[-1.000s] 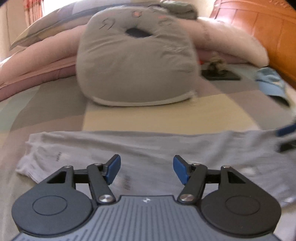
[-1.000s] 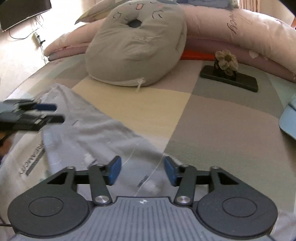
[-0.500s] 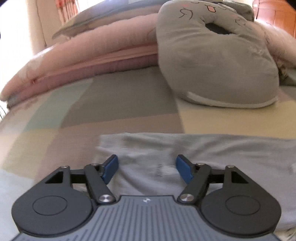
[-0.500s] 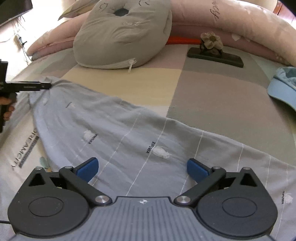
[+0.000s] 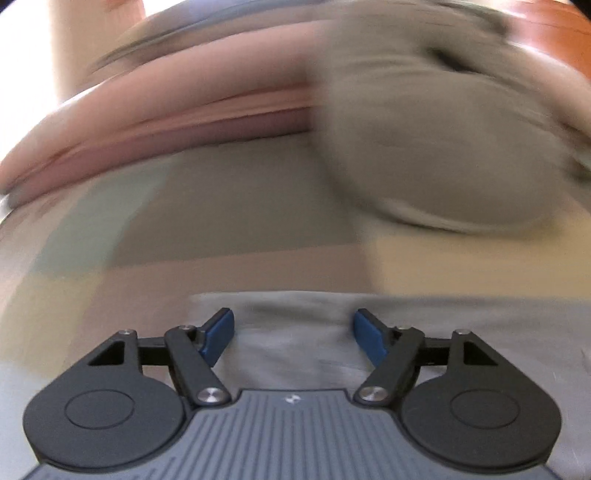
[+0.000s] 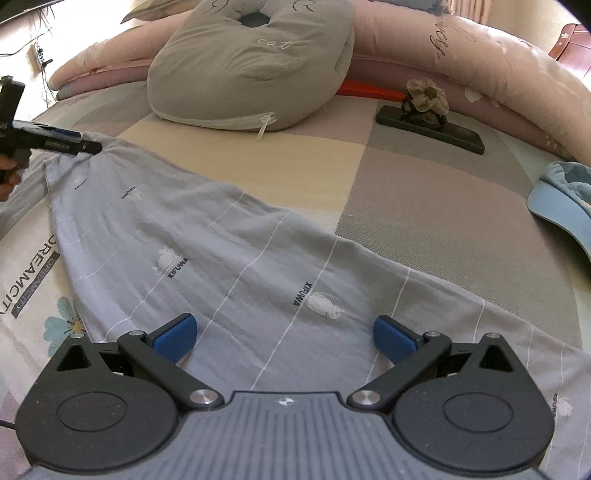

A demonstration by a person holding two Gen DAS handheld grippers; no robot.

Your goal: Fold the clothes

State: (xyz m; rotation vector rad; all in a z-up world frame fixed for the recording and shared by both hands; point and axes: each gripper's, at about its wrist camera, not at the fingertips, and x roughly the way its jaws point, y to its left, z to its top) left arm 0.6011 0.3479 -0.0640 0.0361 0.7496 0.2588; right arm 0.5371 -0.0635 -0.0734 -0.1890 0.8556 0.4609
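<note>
Now shifted to the grey garment point(image 6: 236, 254)'s far end, left tool point(image 5: 293, 328) gapes empty; right tool point(image 6: 284, 332) gapes wide mid-length.

Home bedroom: bed point(image 6: 424, 192) with patchwork sheet, pink rolled duvet point(image 6: 461, 62), grey cat cushion point(image 6: 251, 70), wooden headboard point(image 5: 546, 33), phone point(image 6: 428, 127), blue cap point(image 6: 561, 206) on bed.

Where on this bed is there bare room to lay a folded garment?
Free: the checked bedspread between the grey garment, the phone and the blue cap. Crowded: the far edge, with the cat cushion and pink pillows.
</note>
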